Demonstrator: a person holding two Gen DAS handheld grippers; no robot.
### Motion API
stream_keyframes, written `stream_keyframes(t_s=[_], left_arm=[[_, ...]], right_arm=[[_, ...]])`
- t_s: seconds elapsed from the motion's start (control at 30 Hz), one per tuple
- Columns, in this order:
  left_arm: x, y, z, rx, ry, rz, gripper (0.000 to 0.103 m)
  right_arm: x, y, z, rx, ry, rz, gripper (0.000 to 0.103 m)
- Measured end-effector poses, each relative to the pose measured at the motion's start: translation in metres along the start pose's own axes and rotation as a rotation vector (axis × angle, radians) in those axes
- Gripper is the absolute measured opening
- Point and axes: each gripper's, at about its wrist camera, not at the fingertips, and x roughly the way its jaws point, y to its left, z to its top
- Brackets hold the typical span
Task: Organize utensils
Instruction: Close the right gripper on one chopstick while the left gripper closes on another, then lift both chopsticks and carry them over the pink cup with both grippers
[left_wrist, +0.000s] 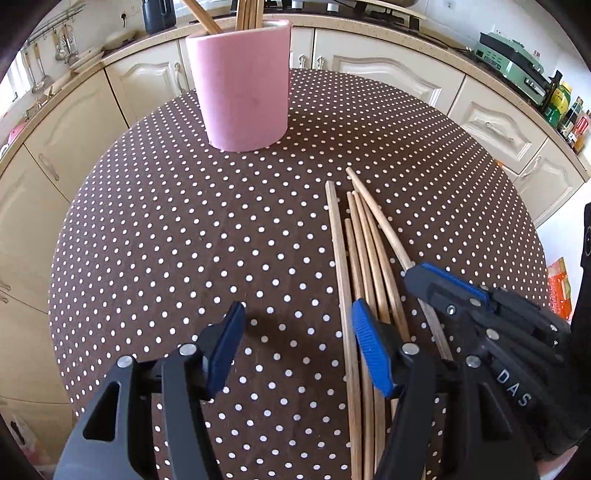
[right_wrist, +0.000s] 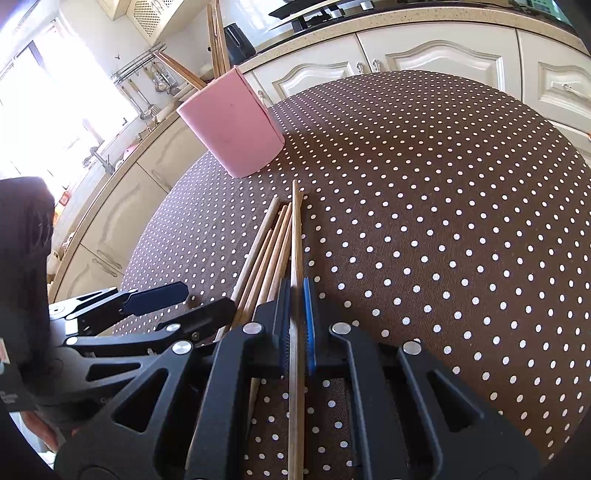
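Observation:
A pink holder (left_wrist: 243, 88) stands at the far side of the dotted table with several wooden chopsticks (left_wrist: 245, 14) upright in it; it also shows in the right wrist view (right_wrist: 232, 125). Several loose chopsticks (left_wrist: 364, 254) lie side by side on the table. My left gripper (left_wrist: 299, 332) is open and empty, low over the cloth just left of them. My right gripper (right_wrist: 296, 295) is shut on one chopstick (right_wrist: 296, 236), the rightmost of the pile (right_wrist: 266, 258), and shows in the left wrist view (left_wrist: 436, 280).
The round table has a brown cloth with white dots (left_wrist: 184, 229). Cream kitchen cabinets (left_wrist: 388, 70) and a counter curve round behind it. Bottles and a green appliance (left_wrist: 517, 66) stand on the counter at right. Hanging utensils (left_wrist: 51, 55) are at far left.

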Motion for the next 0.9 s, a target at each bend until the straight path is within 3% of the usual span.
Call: stream_keyframes(t_s=[0.13,0.23,0.43,0.53,0.6,0.73,0.9], left_arm=[[0.011,0.006,0.023,-0.003,0.009,0.017,0.062],[0.021,-0.003,0.046,0.024,0.004,0.09,0.064],[0.028,0.01,0.064,-0.019,-0.011,0.074,0.063],[0.019,0.016,0.056,-0.014,-0.047,0.083,0.042],[0.011,0.025,0.042,-0.041,-0.061,0.094,0.009],[0.004,0.047,0.02,-0.081,-0.105,0.055,0.007],[-0.008,0.059,0.0,-0.08,-0.092,-0.003,0.007]], right_arm=[[0.0,-0.002,0.0,0.003,0.0,0.004,0.008],[-0.001,-0.002,0.0,-0.001,-0.001,-0.003,0.008],[0.0,0.0,0.0,-0.012,-0.001,-0.016,0.008],[0.002,0.005,0.0,-0.026,-0.002,-0.038,0.008],[0.003,0.008,-0.001,-0.035,-0.004,-0.052,0.008],[0.004,0.02,-0.003,-0.084,0.003,-0.11,0.008],[0.0,0.034,-0.016,-0.13,0.024,-0.195,0.008]])
